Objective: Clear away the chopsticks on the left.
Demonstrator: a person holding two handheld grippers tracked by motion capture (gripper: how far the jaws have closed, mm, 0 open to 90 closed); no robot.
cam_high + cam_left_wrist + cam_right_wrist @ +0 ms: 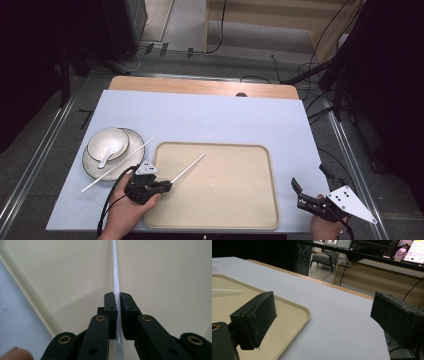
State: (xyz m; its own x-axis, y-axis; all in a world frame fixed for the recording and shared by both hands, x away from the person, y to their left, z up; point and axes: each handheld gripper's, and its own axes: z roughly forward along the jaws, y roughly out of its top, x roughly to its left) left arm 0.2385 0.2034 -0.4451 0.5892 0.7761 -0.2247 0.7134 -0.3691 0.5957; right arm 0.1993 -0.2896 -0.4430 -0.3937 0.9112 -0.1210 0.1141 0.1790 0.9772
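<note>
My left gripper (169, 186) is over the near left corner of the beige tray (225, 220), shut on a white chopstick (189, 168) that slants up and right over the tray. In the left gripper view the black jaws pinch the chopstick (115, 275), which runs straight ahead above the tray (62, 277). A second white chopstick (102, 177) lies across a white plate (134, 137) left of the tray. My right gripper (310, 178) sits off the tray's near right corner, open, nothing between its jaws. In the right gripper view the gripper (324, 315) stands wide apart over the pale table.
A white bowl (100, 139) with a white spoon (110, 150) sits on the plate. The pale blue tabletop (210, 120) ends at a wooden edge (200, 86) at the back. Cables and stands lie on the floor beyond. The tray's rim (305, 312) curves past my right gripper.
</note>
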